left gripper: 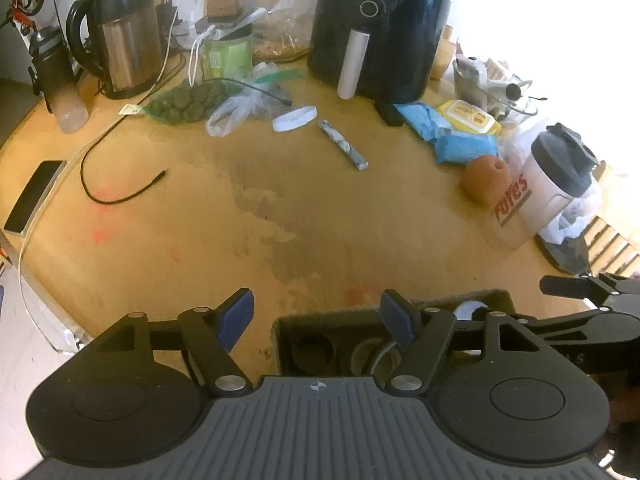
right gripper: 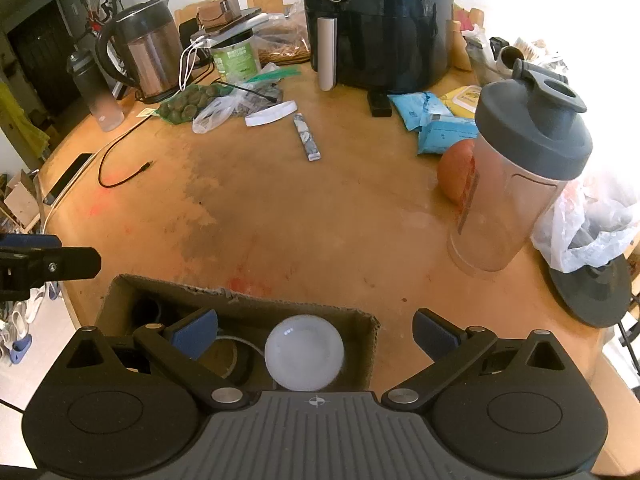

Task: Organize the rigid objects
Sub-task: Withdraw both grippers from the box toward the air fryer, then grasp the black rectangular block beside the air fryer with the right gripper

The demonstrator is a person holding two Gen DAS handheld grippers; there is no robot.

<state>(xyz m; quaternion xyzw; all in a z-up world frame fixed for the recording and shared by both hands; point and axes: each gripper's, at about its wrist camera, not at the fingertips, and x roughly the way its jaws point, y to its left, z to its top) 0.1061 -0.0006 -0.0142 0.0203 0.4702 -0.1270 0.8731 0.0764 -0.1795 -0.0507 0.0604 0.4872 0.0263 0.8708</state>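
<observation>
An open cardboard box (right gripper: 240, 304) sits at the near edge of the wooden table (right gripper: 320, 208); it also shows in the left wrist view (left gripper: 360, 316). In it lie a white light bulb (right gripper: 304, 356), a coiled cable (right gripper: 236, 348) and a dark round item (left gripper: 312, 352). My right gripper (right gripper: 316, 334) is open and empty, right above the bulb. My left gripper (left gripper: 316, 320) is open and empty over the box's left end. A patterned stick (left gripper: 343, 145) and a white ring lid (left gripper: 295, 118) lie farther back on the table.
A shaker bottle (right gripper: 520, 168) and an orange fruit (right gripper: 454, 172) stand at the right. A black air fryer (right gripper: 380, 20), a kettle (right gripper: 148, 52), a green tub (right gripper: 236, 60), bags, blue wipe packs (right gripper: 436, 120), a black cable (right gripper: 120, 168) and a phone (left gripper: 34, 196) line the back and left.
</observation>
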